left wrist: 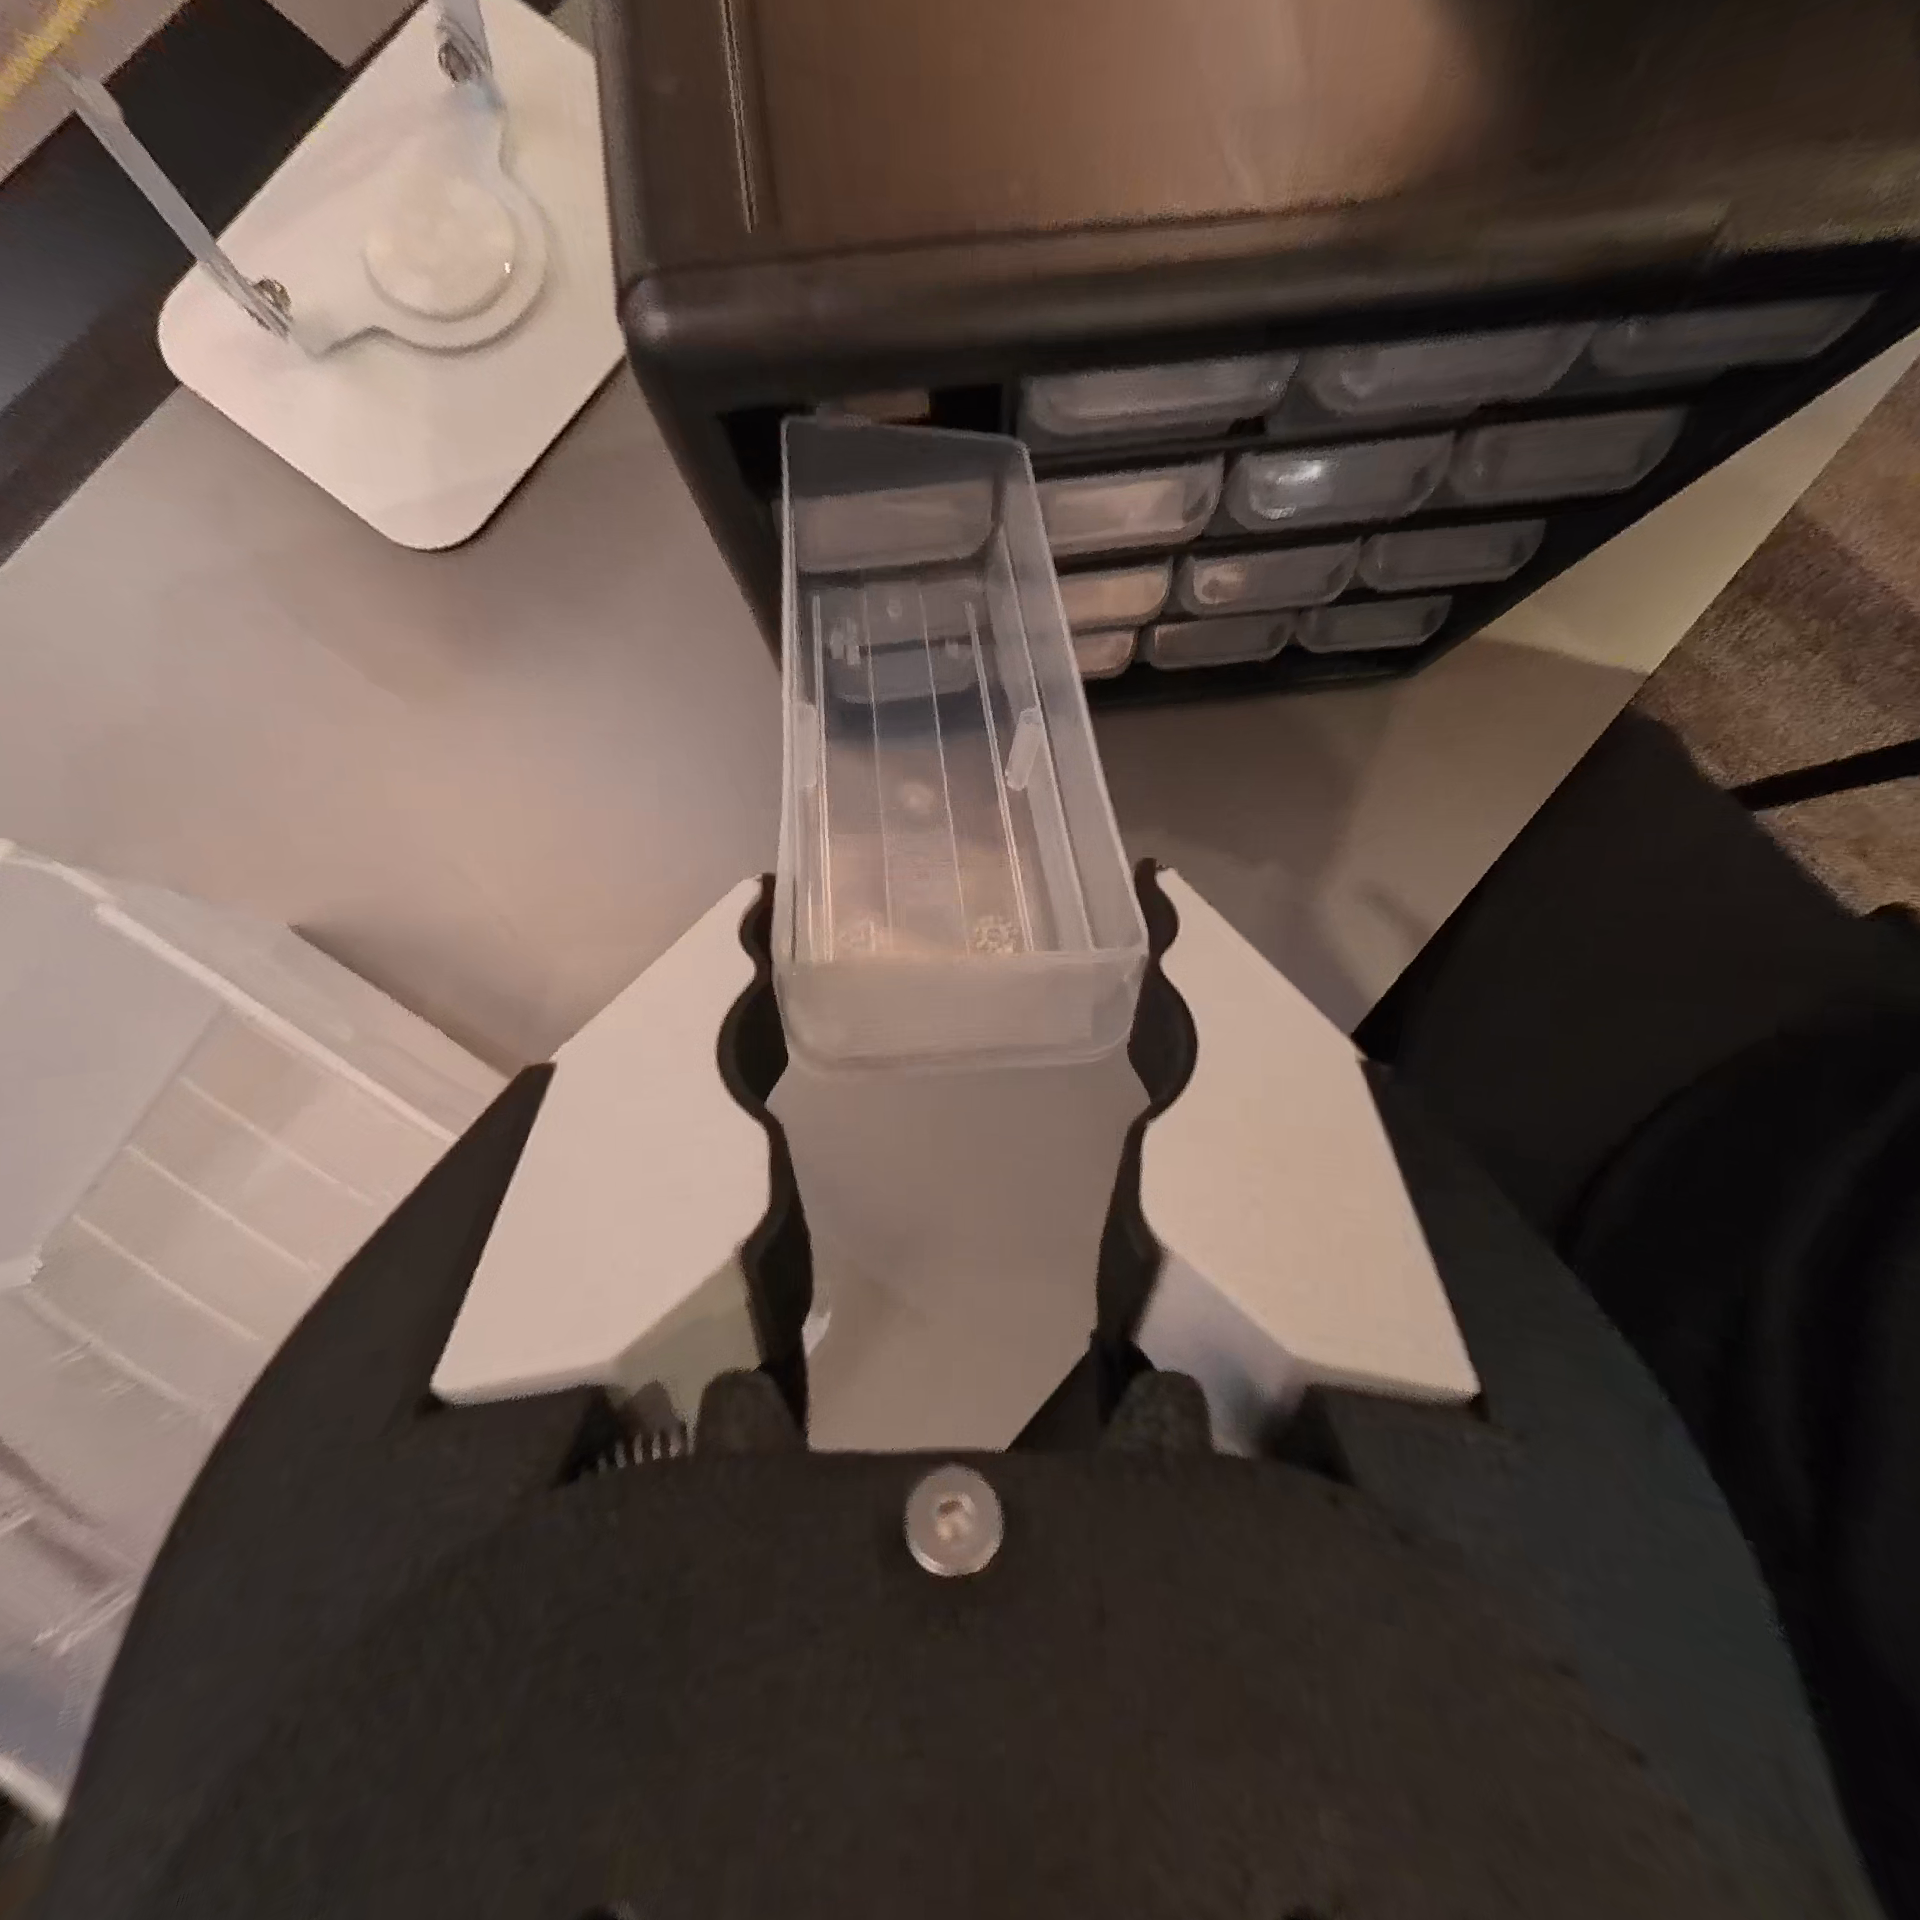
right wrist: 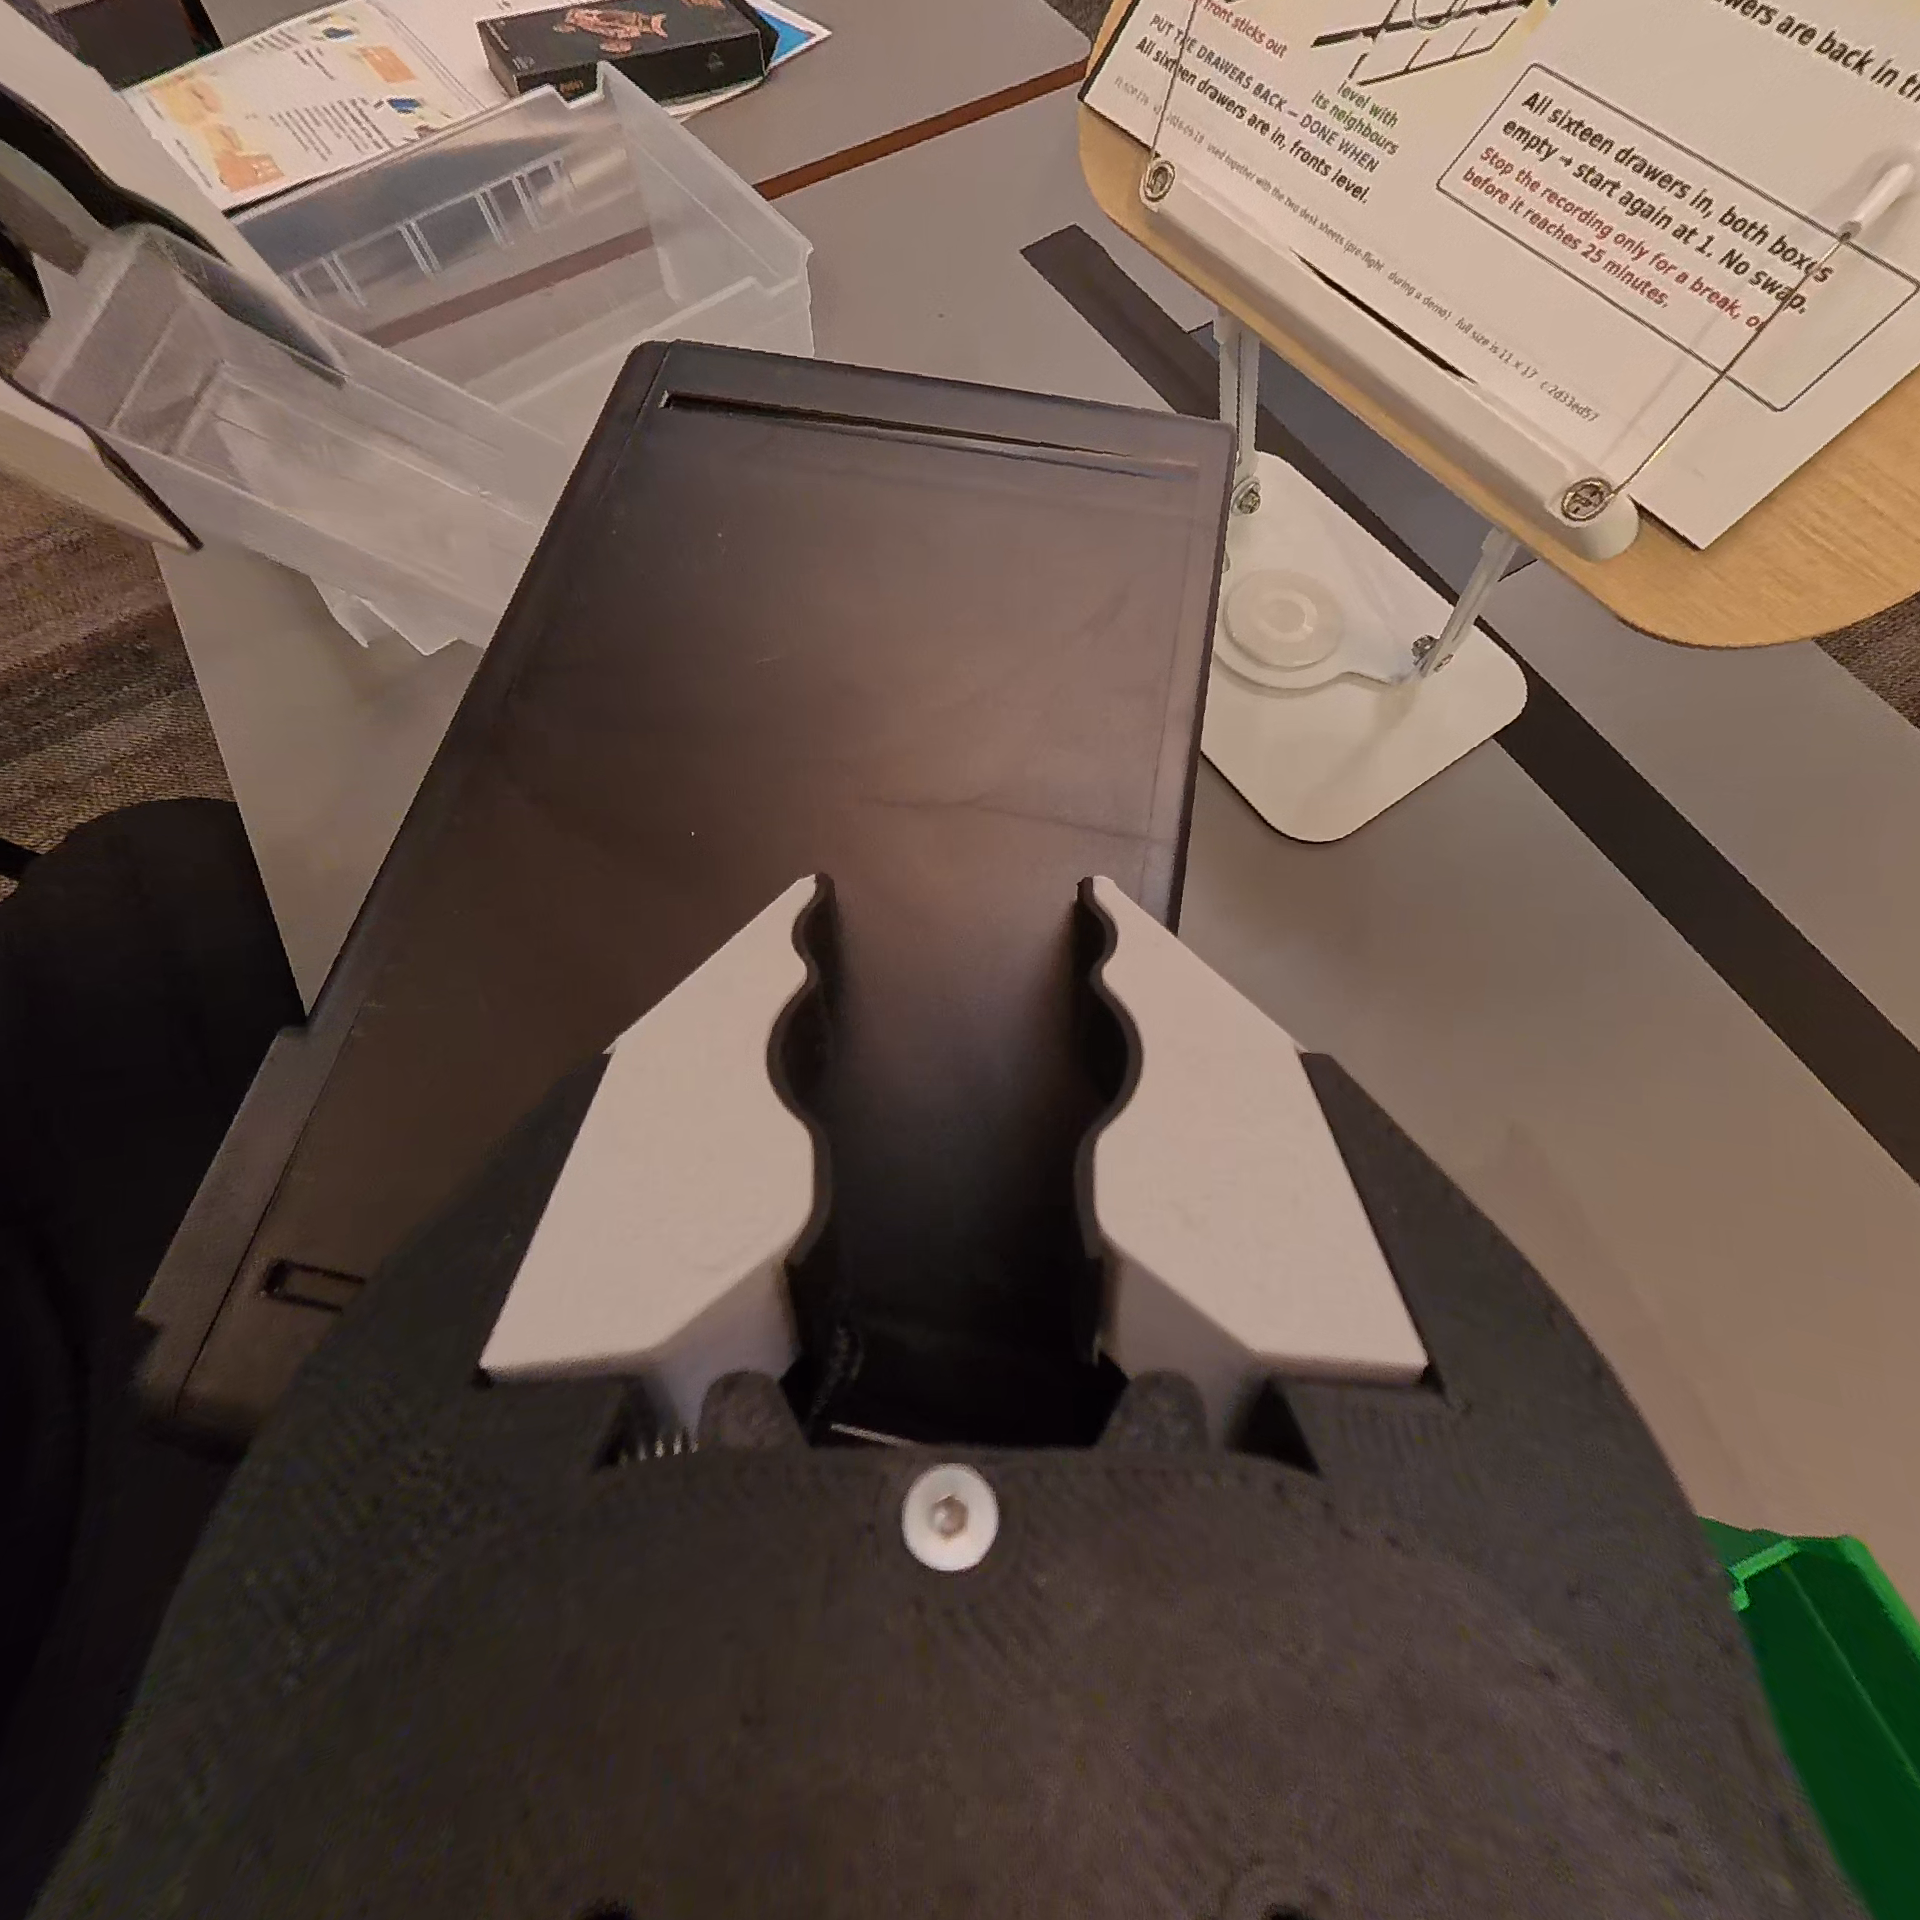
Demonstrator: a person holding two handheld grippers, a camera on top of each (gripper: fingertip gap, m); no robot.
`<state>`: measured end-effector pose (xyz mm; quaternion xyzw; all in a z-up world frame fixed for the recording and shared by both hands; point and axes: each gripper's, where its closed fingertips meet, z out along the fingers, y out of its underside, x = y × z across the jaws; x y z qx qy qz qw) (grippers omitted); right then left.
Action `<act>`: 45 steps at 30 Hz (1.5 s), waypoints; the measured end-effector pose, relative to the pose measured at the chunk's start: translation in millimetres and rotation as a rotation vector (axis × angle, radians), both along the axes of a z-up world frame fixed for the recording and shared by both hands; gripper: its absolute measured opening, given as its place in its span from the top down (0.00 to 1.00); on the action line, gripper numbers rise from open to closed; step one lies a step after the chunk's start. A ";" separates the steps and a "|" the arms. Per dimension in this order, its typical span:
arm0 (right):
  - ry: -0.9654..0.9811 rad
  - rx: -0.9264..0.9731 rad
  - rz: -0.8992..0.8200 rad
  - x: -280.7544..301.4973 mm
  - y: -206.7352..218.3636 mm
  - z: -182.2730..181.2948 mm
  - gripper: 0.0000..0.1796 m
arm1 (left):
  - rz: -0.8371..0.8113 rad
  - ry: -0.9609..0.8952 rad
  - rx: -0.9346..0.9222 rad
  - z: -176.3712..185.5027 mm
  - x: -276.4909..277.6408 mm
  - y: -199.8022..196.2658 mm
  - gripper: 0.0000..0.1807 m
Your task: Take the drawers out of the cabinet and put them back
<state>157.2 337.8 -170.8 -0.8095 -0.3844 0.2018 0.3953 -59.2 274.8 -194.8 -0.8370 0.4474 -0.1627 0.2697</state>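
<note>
Tongs on the left point(left wrist: 956, 977) were clamped across the near end of a clear plastic drawer point(left wrist: 925, 727), one white finger on each side wall. The drawer's far end sat at the mouth of the empty top-left slot point(left wrist: 831, 410) of the black cabinet point(left wrist: 1195, 291), tilted a little to one side; whether it had entered the slot could not be told. The other clear drawers point(left wrist: 1340, 473) filled the rows to the right of it.

The right tongs point(right wrist: 951, 904) stood apart, gripping nothing, hovering over or resting on the cabinet's flat top point(right wrist: 852, 675); contact could not be confirmed. In that view the left tongs' drawer point(right wrist: 260, 416) showed at the upper left, in front of a clear bin point(right wrist: 623, 208). A paper stand point(right wrist: 1455, 260) stood beside the cabinet on the grey table point(right wrist: 1455, 1039).

To do this step well, the drawer probably needed squaring to the slot before any travel, since a skewed wall would likely bind. A steady press on the top from the right tongs would likely keep the light cabinet from sliding. The motion should be straight and level, the grip firm but not crushing the thin walls.
</note>
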 end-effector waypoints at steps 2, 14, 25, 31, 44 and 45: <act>0.004 0.003 -0.001 0.0 0.0 0.4 0.75 | 0.011 -0.039 0.023 3.7 1.4 2.3 0.64; 0.006 0.005 0.000 0.0 -0.1 0.6 0.75 | 0.127 -0.402 0.063 11.8 2.0 7.5 0.64; 0.001 0.002 0.002 -0.1 -0.4 0.2 0.75 | 0.169 -0.570 0.154 -20.9 19.5 10.3 0.64; -0.004 0.000 -0.005 0.4 0.2 -0.4 0.75 | 0.152 -0.562 0.208 -15.0 35.0 28.4 0.64; 0.001 0.003 -0.007 0.3 0.4 0.0 0.75 | 0.025 -0.321 0.375 -7.9 21.1 42.8 0.52; 0.002 0.005 -0.006 0.4 0.3 0.1 0.75 | -0.002 -0.300 0.378 -6.2 16.3 42.5 0.52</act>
